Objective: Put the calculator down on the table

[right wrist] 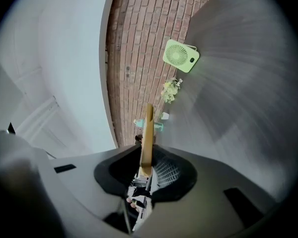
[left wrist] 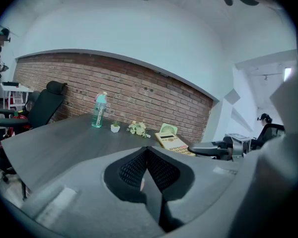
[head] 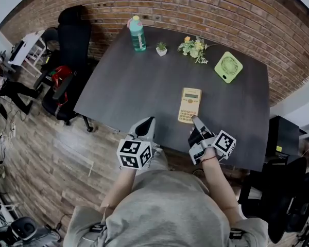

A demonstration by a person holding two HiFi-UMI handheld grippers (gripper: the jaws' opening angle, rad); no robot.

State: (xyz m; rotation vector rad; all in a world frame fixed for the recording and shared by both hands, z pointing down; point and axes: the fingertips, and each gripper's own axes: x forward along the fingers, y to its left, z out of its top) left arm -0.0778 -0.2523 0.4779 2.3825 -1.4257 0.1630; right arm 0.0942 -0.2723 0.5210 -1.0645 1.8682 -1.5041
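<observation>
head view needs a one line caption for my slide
Right gripper holds the yellow calculator by its near end over the dark table; left gripper, jaws shut, empty beside it.

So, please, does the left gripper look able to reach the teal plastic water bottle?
Probably not: the bottle stands by the dark table's far edge, the left gripper at the near edge, jaws shut, though nothing lies between.

Brick wall [head: 221,9] behind a dark table [head: 144,86], black chair [head: 72,40], wooden floor [head: 51,153].
</observation>
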